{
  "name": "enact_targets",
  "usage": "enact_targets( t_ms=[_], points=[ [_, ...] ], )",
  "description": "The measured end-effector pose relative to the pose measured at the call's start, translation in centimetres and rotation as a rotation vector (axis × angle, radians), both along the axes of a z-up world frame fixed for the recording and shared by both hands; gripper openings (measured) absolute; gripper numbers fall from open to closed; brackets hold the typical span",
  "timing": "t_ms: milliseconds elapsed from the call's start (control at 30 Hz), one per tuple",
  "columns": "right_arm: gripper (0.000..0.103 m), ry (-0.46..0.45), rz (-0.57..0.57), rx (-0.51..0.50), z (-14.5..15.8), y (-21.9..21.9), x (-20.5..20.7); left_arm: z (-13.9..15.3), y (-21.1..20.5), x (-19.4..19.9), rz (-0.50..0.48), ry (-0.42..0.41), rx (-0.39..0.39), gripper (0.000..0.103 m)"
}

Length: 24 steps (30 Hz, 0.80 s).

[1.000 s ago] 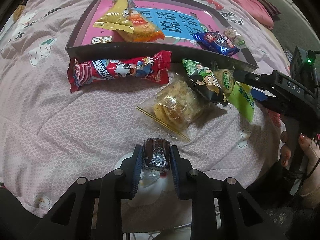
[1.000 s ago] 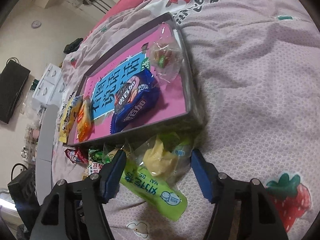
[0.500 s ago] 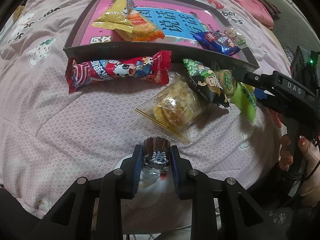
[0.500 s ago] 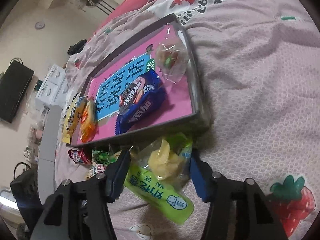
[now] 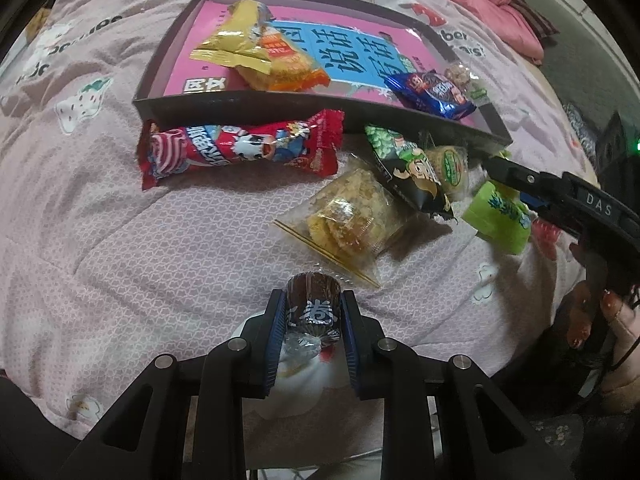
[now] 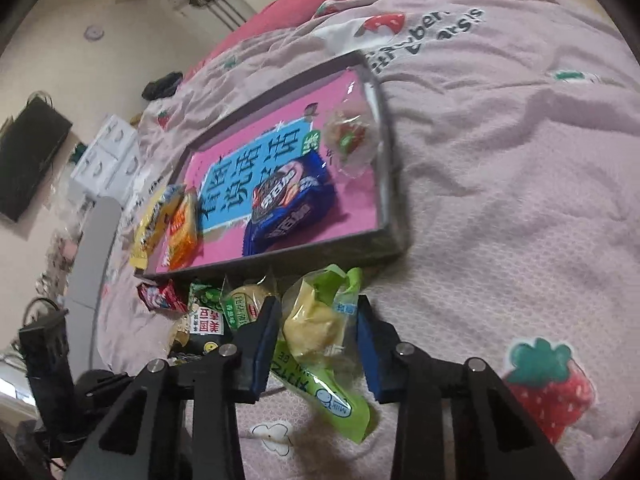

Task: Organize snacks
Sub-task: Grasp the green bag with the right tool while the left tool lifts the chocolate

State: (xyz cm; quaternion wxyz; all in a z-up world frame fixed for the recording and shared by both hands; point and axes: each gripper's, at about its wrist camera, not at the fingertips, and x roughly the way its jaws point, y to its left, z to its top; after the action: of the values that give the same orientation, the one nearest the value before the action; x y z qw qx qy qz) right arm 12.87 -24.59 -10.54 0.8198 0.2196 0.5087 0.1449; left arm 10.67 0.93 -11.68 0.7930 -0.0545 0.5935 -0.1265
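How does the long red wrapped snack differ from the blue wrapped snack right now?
The long red wrapped snack lies on the pink quilt, outside the dark shallow tray; the blue wrapped snack lies inside the tray. The red one is long and stretched along the tray's near wall; the blue one looks shorter and sits near the tray's corner. Both are sealed, and no tongs touch either.
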Motion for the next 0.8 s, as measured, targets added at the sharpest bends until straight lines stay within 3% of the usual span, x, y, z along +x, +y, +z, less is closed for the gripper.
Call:
enact_targets(
  t_ms=[800],
  points=[
    [0.034, -0.161, 0.020, 0.091, 4.1, -0.6, -0.8, 5.5, 2.0, -1.1, 0.050, -0.173, -0.042, 0.027]
  ],
)
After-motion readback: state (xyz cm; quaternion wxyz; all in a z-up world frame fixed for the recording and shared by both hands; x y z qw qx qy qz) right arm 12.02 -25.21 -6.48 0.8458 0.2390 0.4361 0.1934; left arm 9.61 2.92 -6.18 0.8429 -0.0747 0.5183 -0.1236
